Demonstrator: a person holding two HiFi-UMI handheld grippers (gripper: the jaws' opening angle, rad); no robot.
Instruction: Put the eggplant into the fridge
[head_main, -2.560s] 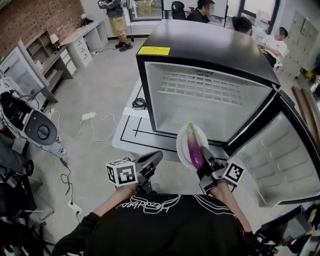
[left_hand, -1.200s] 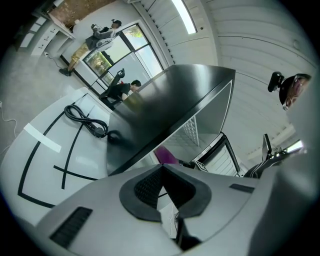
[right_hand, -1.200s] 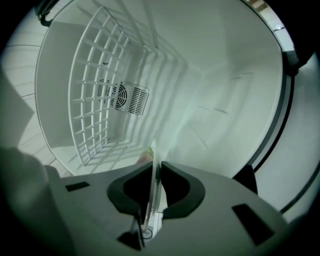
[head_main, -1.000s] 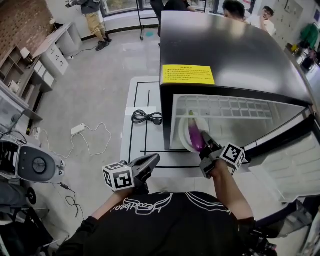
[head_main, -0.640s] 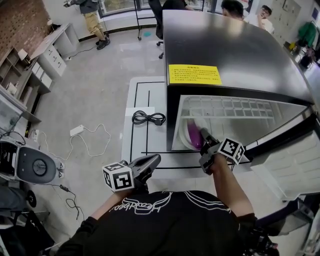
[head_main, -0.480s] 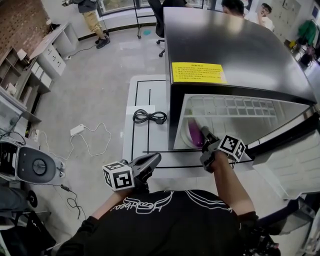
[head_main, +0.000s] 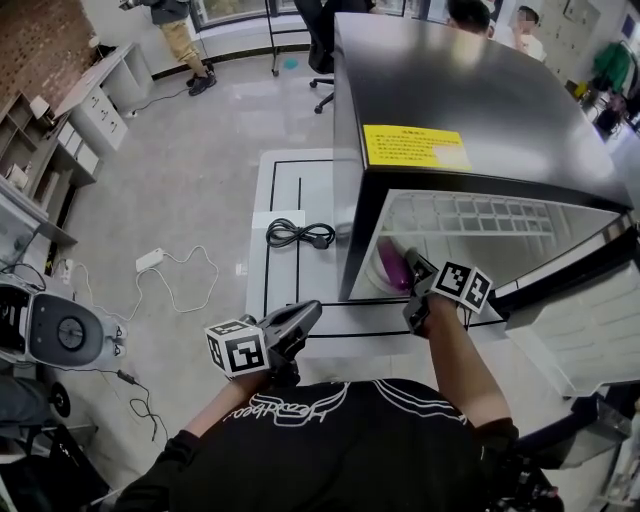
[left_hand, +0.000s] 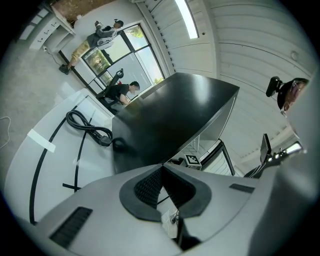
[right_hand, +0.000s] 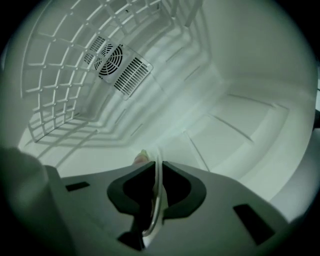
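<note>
Two tools showed in the head view, one in each hand of the person. The right tool reached into the open mouth of the black fridge and carried a white plate, and the purple eggplant lay on this plate, just inside the white compartment near its left wall. The left tool hung outside the fridge, above the edge of the white counter, well apart from the plate; a black cable lay coiled on that counter beside the fridge. In the left gripper view, the jaws of the left tool were together, pad against pad, and nothing was between them; behind them stood the dark side of the fridge and the cable. In the right gripper view, the jaws of the right tool were nearly together and pressed on the thin rim of the plate, with the pale end of the eggplant visible just left of the rim. Around them were the white inner walls, a wire shelf and a fan vent. Whether the plate touched the fridge floor, I could not tell.
</note>
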